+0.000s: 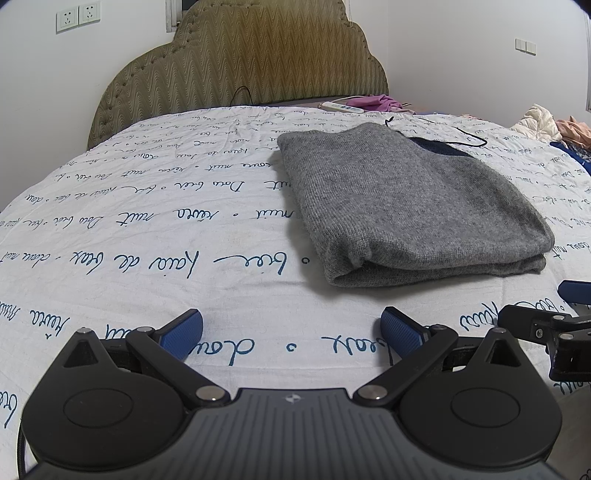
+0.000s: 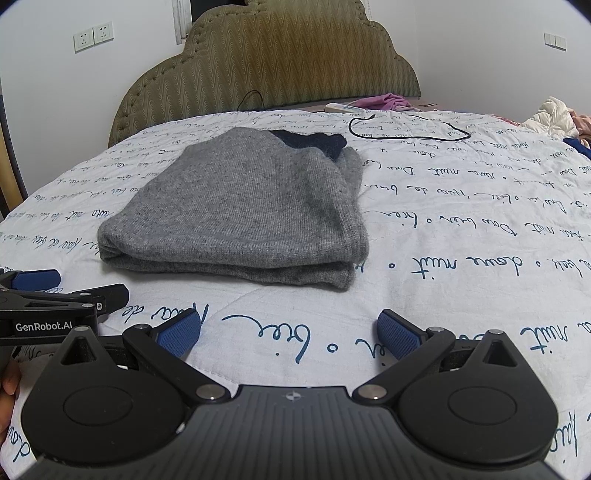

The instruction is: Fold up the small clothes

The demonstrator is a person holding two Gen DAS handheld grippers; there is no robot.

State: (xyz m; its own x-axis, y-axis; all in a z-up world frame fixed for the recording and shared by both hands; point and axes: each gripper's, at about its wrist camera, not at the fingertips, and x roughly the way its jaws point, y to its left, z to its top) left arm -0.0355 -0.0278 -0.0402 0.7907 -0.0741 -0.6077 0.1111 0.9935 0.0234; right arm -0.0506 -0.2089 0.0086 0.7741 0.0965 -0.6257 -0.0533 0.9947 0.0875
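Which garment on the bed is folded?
The grey knit sweater, a neat stack mid-bed before both open tongs; the pink and white clothes lie crumpled at the bed's far edge.

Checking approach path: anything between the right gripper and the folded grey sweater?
Nothing: in the right wrist view only bare printed bedsheet lies between the open right gripper and the grey sweater.

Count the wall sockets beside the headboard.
2: the left socket and the right socket sit side by side on the white wall, left of the headboard. Others may be hidden behind it.
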